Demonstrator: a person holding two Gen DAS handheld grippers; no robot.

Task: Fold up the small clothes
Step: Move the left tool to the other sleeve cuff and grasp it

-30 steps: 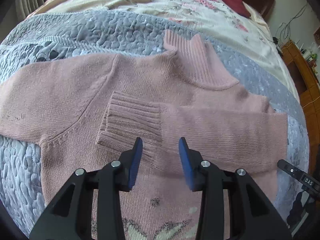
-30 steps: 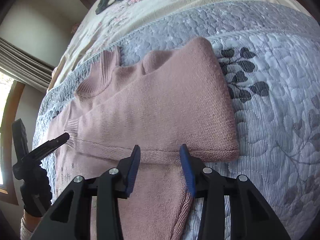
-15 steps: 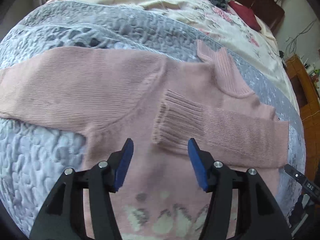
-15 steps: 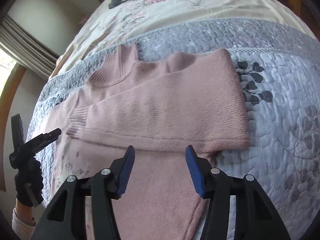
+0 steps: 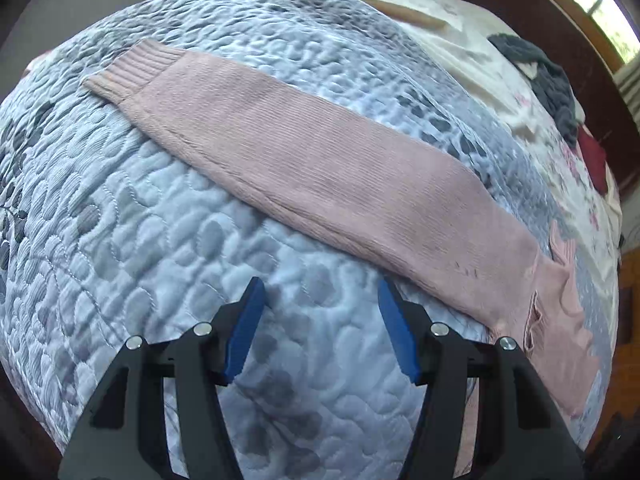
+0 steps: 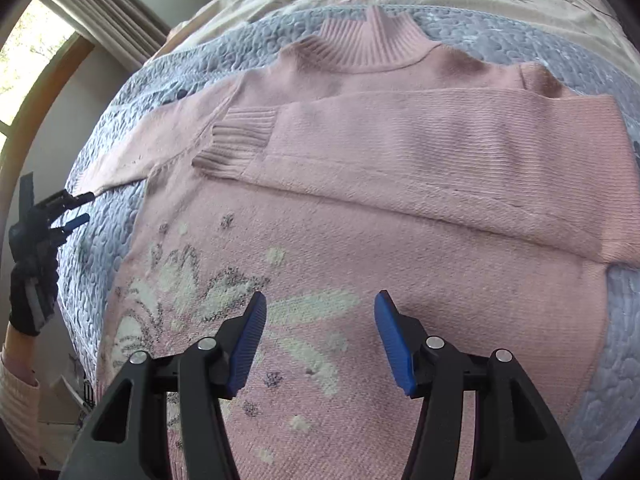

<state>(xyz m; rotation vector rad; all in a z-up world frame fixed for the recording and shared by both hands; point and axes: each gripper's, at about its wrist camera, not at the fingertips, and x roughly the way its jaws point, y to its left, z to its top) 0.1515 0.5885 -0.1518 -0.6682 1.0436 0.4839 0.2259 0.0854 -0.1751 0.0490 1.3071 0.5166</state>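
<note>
sweater collar away, unfolded sleeve stretched leftward | left tongs wide | right tongs wide

Light: soft, bright daylight, no hard shadows.
Source: window at left in right view, blown out white.
Distortion: strong fisheye curve, dark corners.
Focus: both views sharp, quilt stitching crisp.

Left tool swung from the sweater's body to its outstretched sleeve.
</note>
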